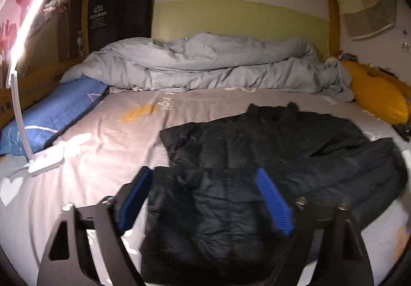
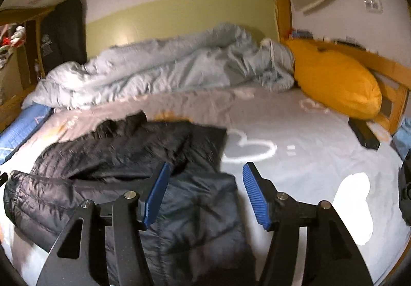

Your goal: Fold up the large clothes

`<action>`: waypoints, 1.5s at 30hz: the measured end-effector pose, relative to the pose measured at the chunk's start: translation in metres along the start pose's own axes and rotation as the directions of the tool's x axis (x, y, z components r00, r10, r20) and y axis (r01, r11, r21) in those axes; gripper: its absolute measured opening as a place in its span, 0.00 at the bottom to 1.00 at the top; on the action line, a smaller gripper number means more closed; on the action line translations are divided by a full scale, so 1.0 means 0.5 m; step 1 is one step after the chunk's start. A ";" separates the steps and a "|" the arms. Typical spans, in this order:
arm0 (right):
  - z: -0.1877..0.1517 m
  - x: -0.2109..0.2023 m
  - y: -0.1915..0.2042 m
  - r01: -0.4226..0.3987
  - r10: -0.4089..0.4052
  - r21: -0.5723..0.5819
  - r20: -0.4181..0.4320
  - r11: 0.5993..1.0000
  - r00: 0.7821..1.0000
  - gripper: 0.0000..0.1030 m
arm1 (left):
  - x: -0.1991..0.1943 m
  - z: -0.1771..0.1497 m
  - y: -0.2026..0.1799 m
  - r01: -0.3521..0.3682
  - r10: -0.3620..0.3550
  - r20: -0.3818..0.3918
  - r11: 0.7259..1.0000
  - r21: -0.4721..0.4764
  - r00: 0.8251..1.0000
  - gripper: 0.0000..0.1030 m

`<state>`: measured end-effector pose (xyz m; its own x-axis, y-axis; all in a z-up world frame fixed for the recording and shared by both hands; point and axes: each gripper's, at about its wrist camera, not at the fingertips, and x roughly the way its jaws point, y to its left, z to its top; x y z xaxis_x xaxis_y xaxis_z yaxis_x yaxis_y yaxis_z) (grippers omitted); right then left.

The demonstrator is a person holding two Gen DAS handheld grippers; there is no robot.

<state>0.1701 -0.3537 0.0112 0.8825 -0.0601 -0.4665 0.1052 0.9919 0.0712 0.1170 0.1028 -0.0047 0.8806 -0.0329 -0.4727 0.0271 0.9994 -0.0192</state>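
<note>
A black quilted puffer jacket (image 1: pixel 269 157) lies spread on the grey printed bed sheet (image 1: pixel 102 137), partly folded over itself. The left gripper (image 1: pixel 205 196) hangs above the jacket's near part with its blue-padded jaws wide apart and nothing between the pads. The right gripper (image 2: pixel 205 193) (also blue-padded) stands open over the jacket's edge, holding nothing. A crumpled light grey duvet (image 1: pixel 200 65) is behind, well apart from the jacket.

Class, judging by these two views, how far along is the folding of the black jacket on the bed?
Done: the jacket lies on the bed sheet with its lower part doubled over. In hand: nothing; the left claw and right claw are open above it. Left: a sleeve still sticks out, so more folds remain.
</note>
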 end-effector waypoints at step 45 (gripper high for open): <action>-0.109 -0.069 0.180 -0.153 0.147 -0.133 -0.053 0.979 0.988 0.99 | -0.031 -0.089 -0.172 0.095 -0.091 -0.042 0.989 0.114 0.995 1.00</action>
<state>0.1242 -0.2563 -0.0142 0.8627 0.0927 -0.4972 -0.0931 0.9954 0.0239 0.0798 0.0172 -0.0351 0.8539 -0.1241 -0.5054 0.1647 0.9857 0.0364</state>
